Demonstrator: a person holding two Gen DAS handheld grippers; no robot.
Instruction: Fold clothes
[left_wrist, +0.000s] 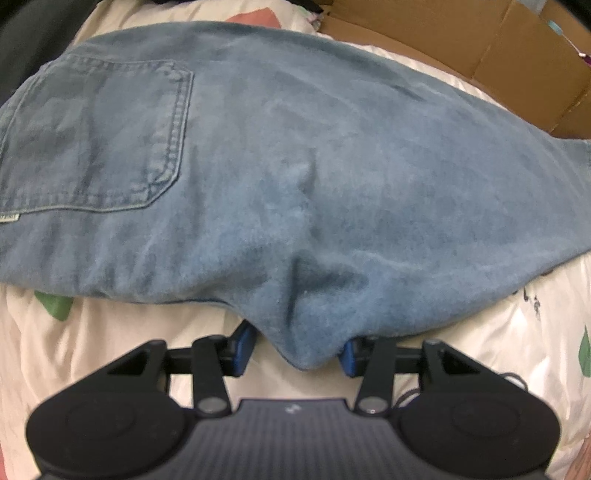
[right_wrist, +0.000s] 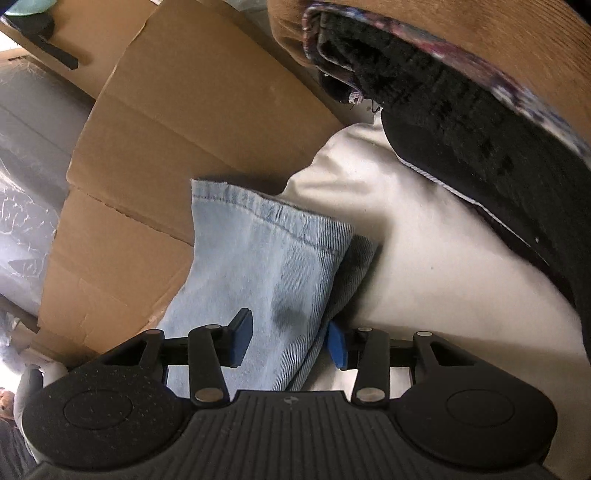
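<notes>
Blue jeans (left_wrist: 280, 147) lie spread on a pale patterned bedsheet (left_wrist: 122, 332), back pocket (left_wrist: 96, 136) at the left. A bunched fold of the denim's near edge pokes down between the pads of my left gripper (left_wrist: 297, 350). Its right pad touches the cloth, the left pad stands slightly off it, and the jaws are open. In the right wrist view a leg of the jeans (right_wrist: 258, 266) runs away toward its stitched hem. My right gripper (right_wrist: 290, 341) straddles the leg with jaws open: the left pad sits over the cloth, the right pad at its folded edge.
Opened cardboard boxes (right_wrist: 177, 122) stand just behind the hem and along the bed's far right edge (left_wrist: 480, 48). A dark fleecy garment with a patterned border (right_wrist: 461, 110) lies on a white pillow (right_wrist: 424, 258) at the right. Clear plastic wrap (right_wrist: 26, 221) is at the left.
</notes>
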